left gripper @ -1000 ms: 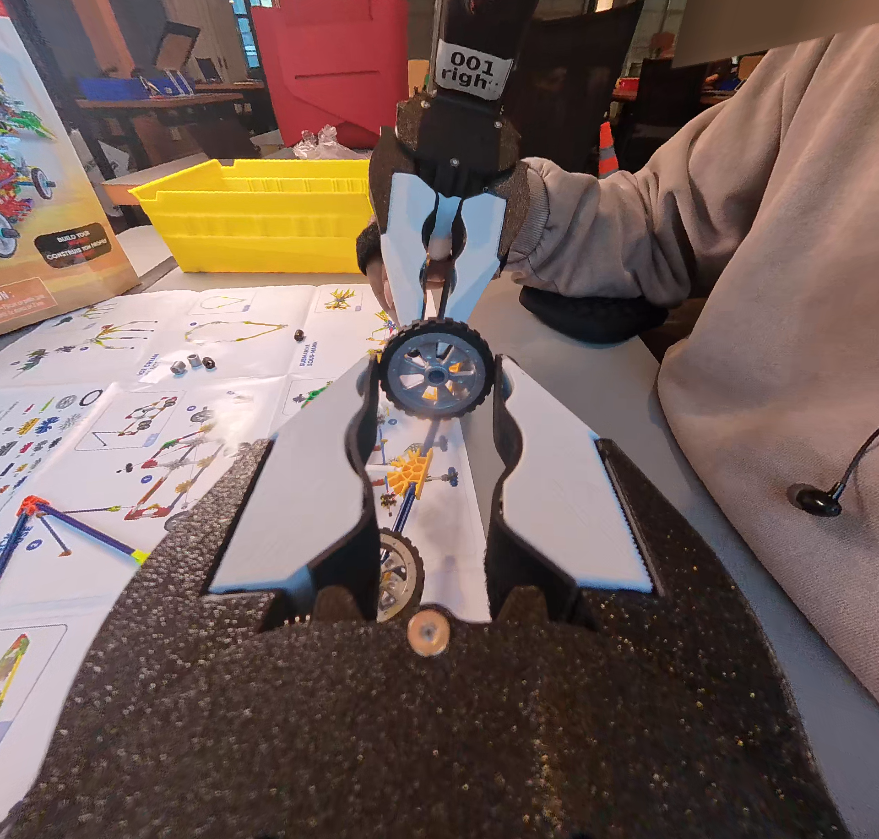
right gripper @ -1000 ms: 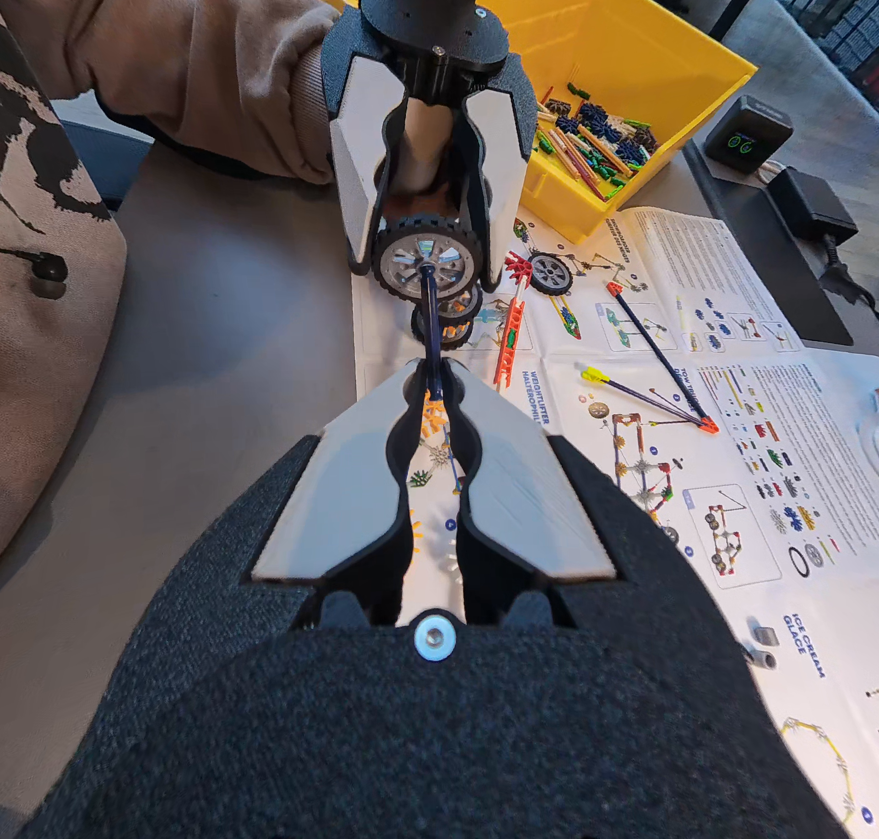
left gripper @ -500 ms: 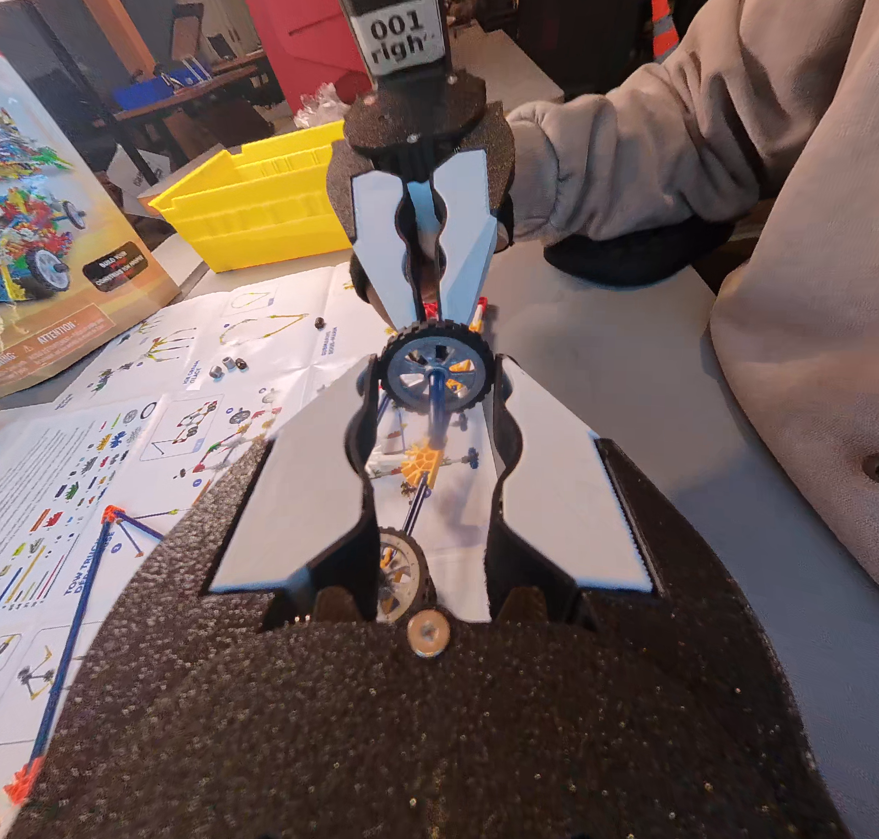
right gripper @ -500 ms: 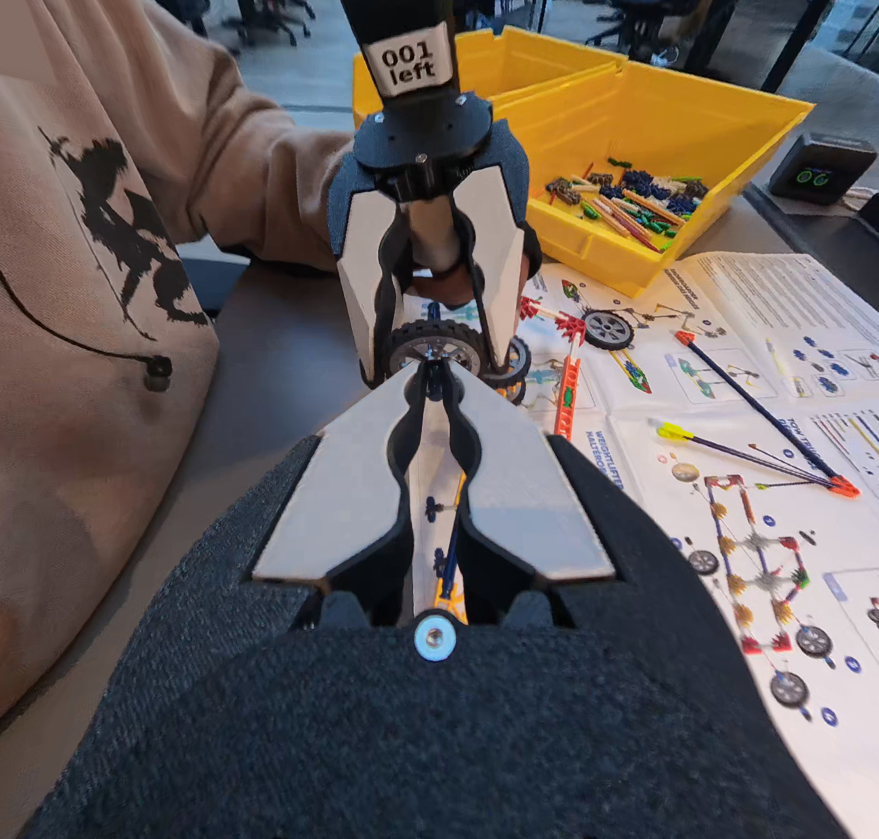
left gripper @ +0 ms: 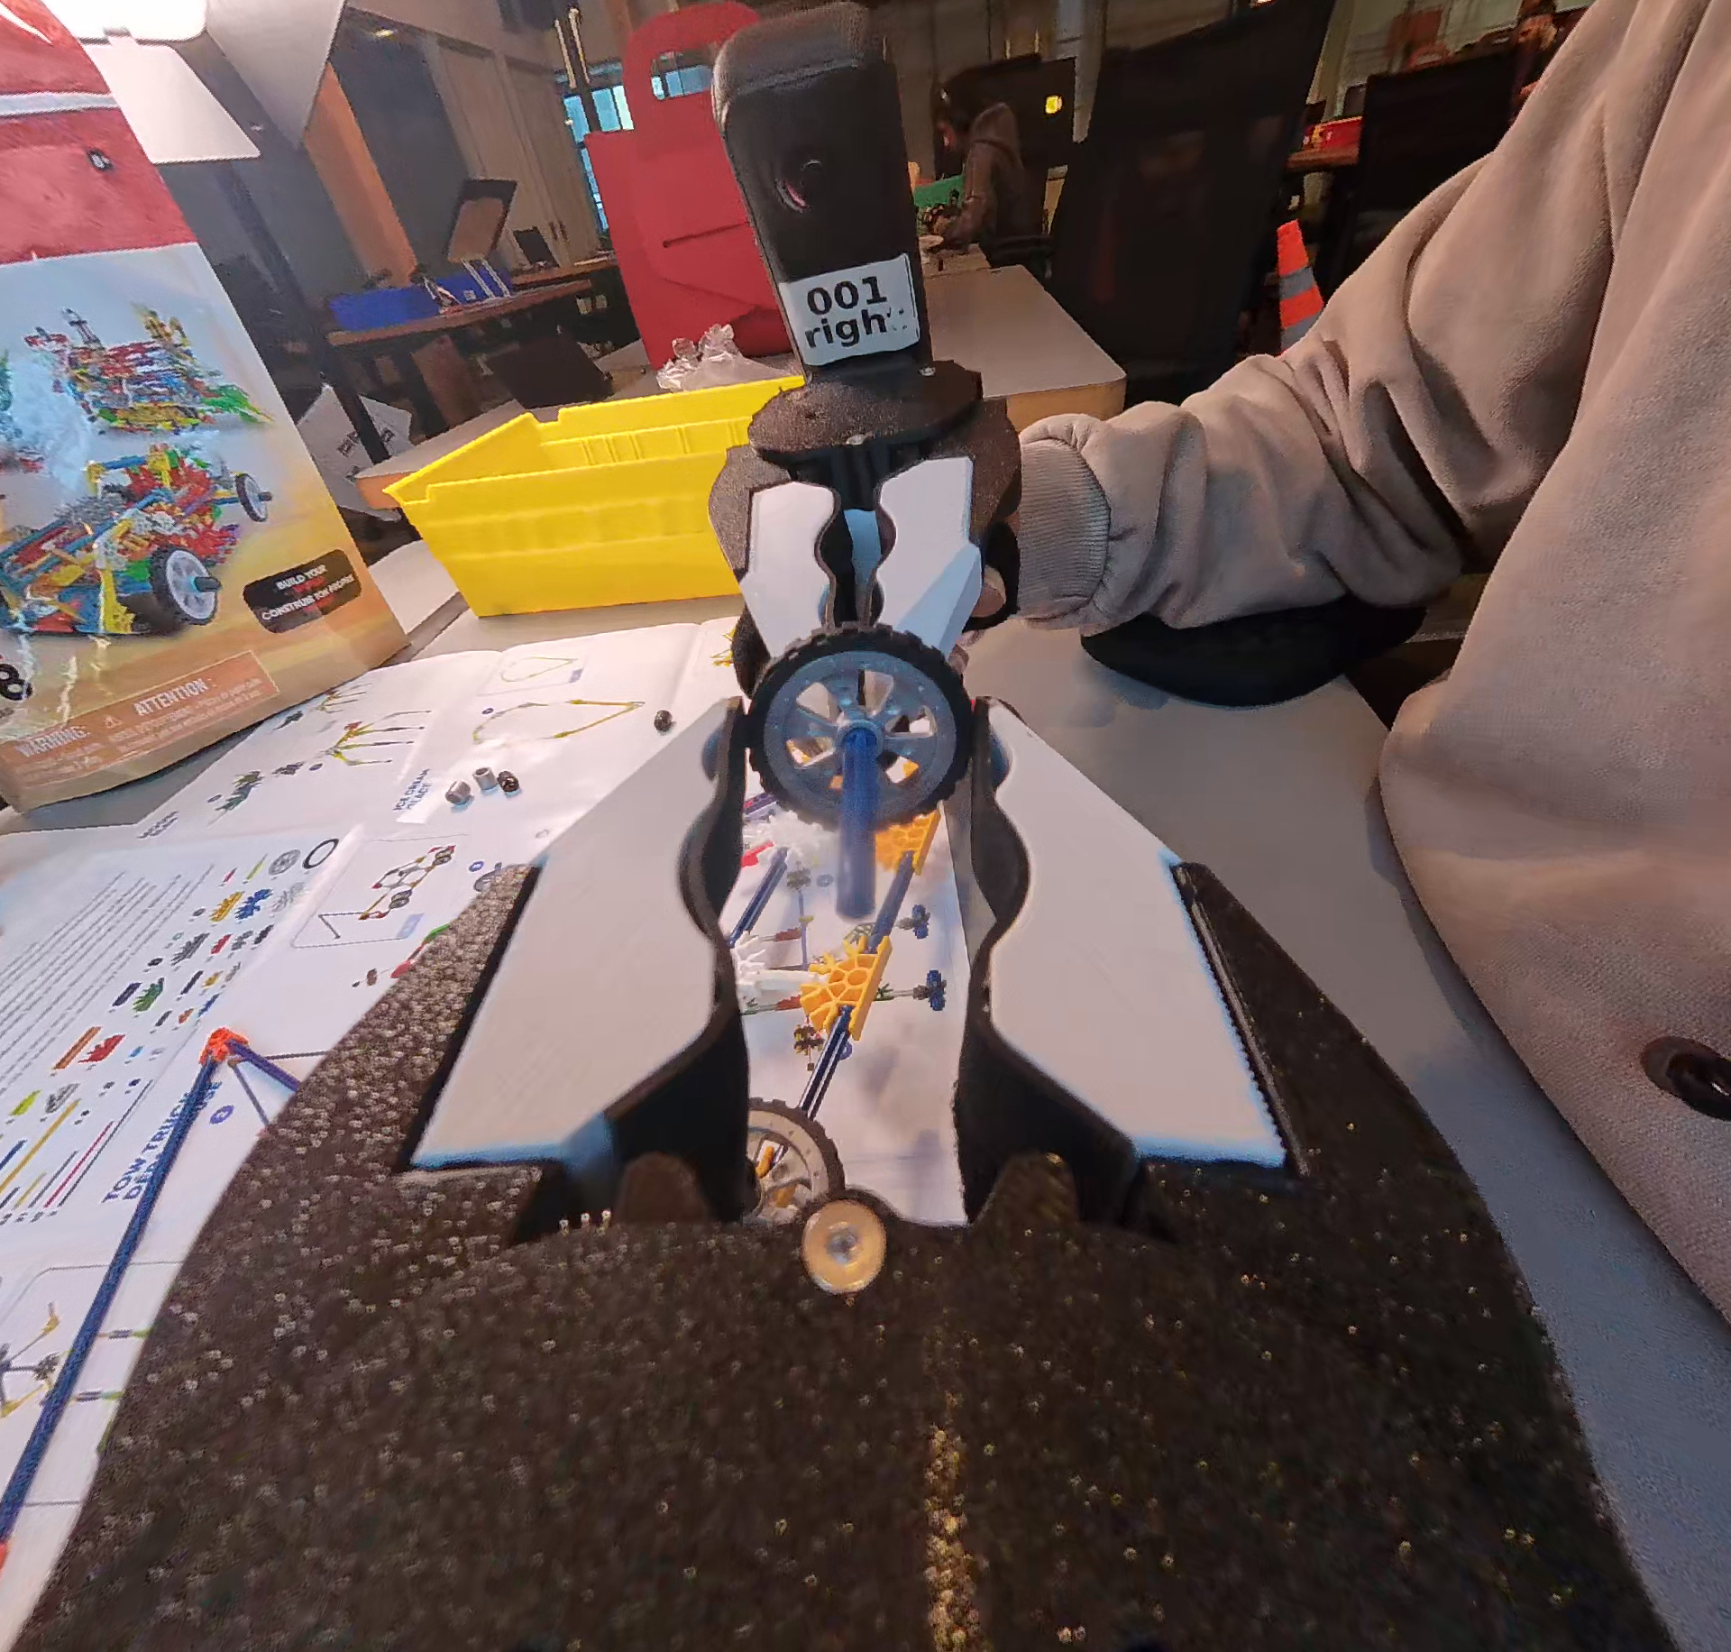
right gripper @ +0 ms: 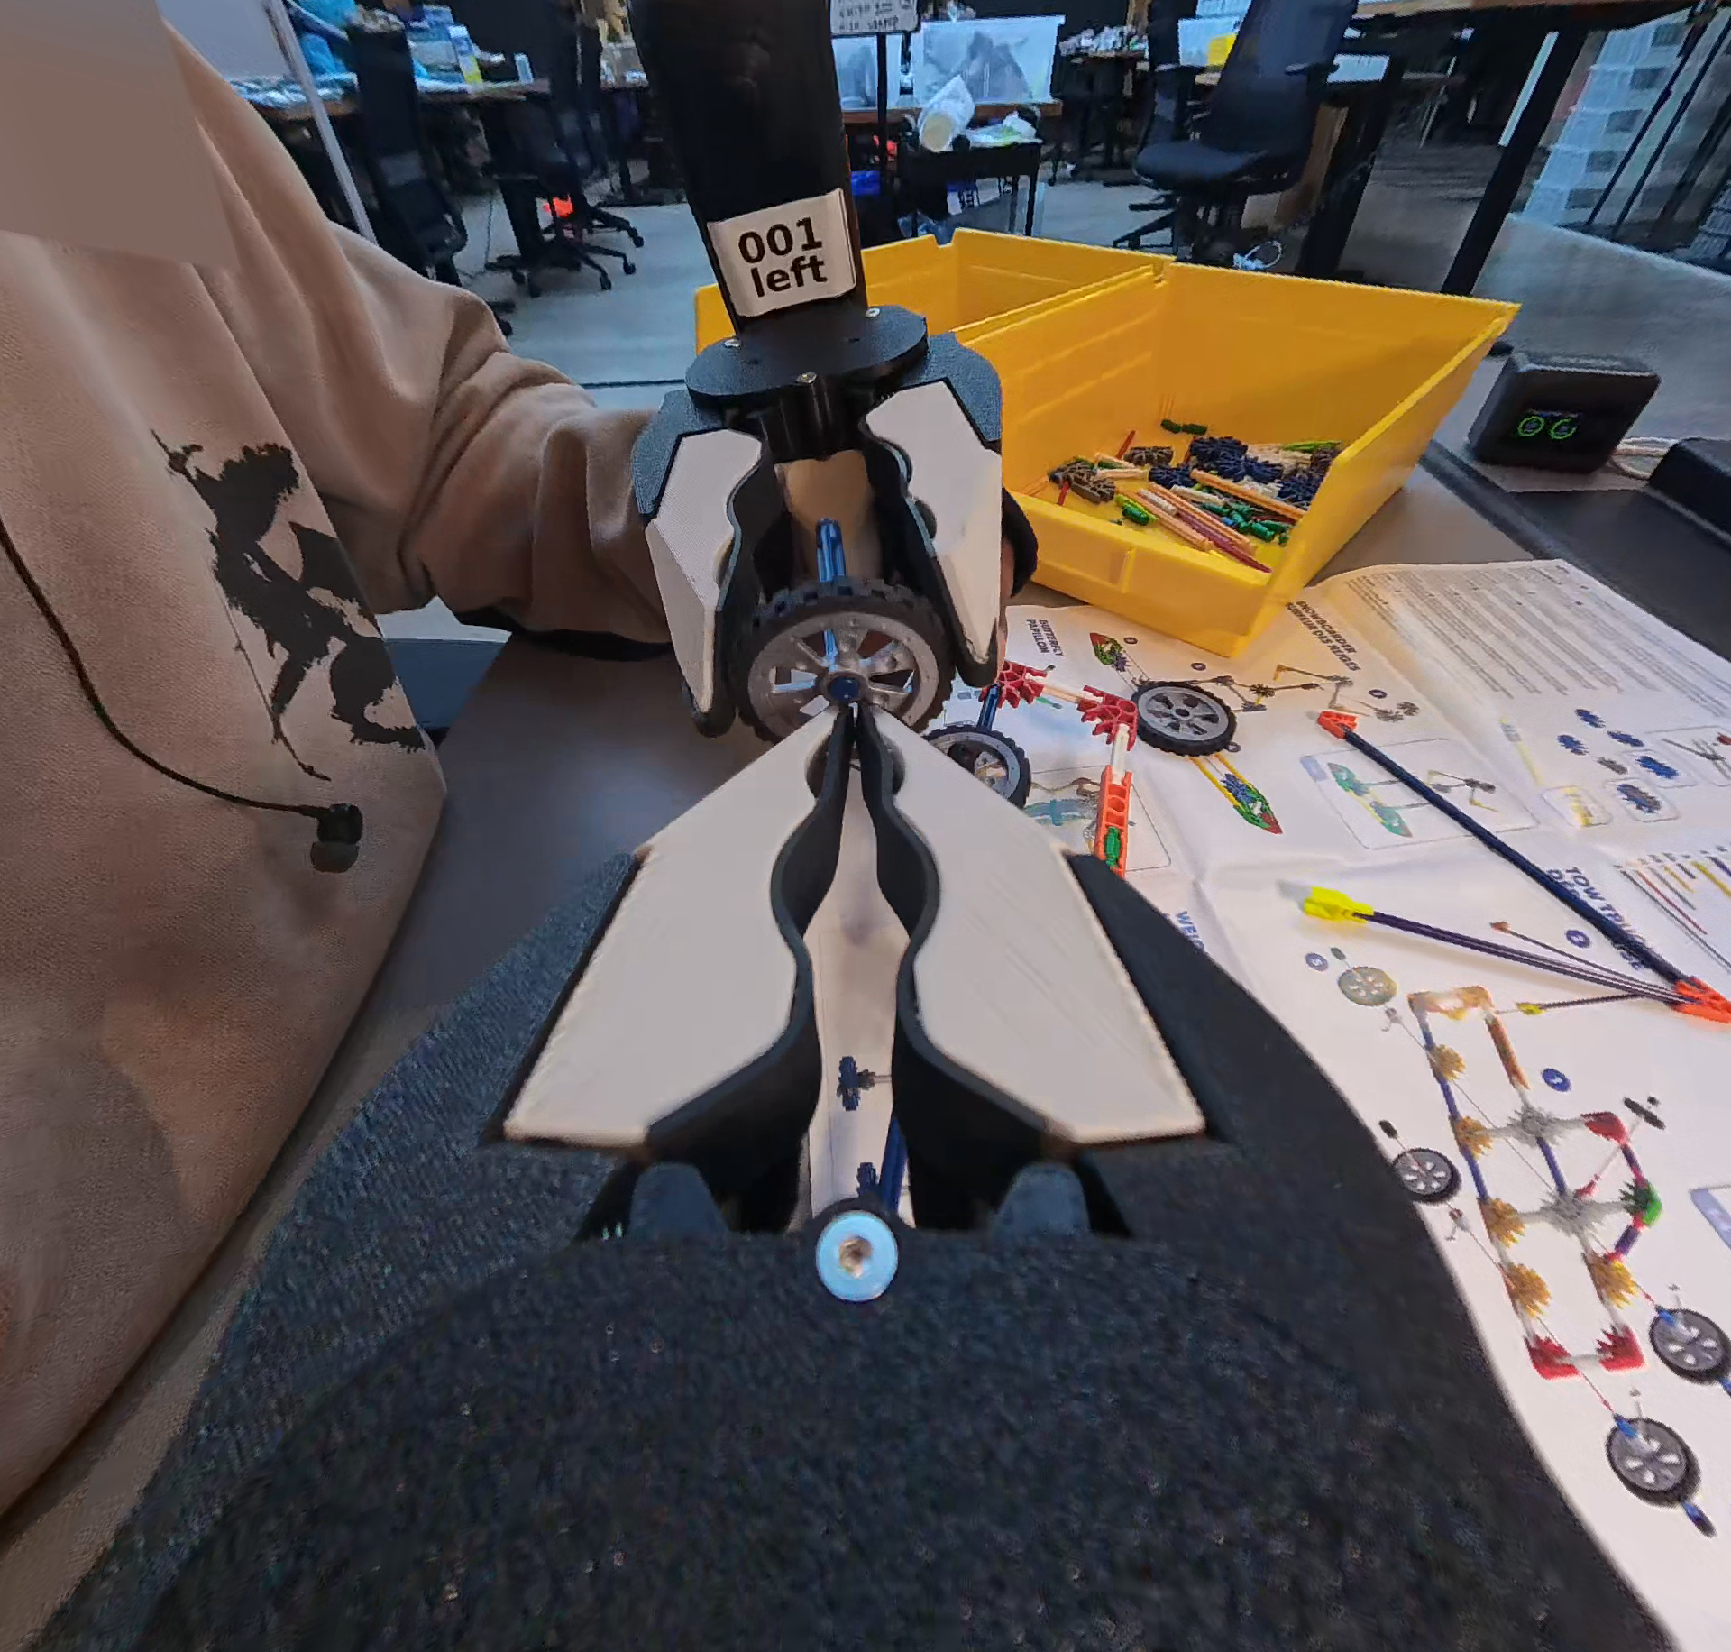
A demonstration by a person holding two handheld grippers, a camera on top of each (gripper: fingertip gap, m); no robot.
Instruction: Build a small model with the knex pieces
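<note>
Now: left gripper (left gripper: 857,717) clamped across black-tyred toy wheel with grey spoked hub (right gripper: 843,670), held above grey desk (left gripper: 1218,811) and printed instruction sheet (right gripper: 1461,670). Thin blue plastic rod (left gripper: 854,839) runs through hub. Right gripper (right gripper: 848,726) jaws pinched together on rod's end, tight against hub. Yellow plastic parts bin (right gripper: 1311,370) beyond

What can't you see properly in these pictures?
- Right wrist view: whether the right hand-held gripper pinches the blue rod's tip; its closed fingertips hide it.
- Left wrist view: a second wheel on the paper, half hidden behind the left hand-held gripper, which grips the toy wheel.
- Left wrist view: the yellow bin's contents, hidden by its wall.
</note>
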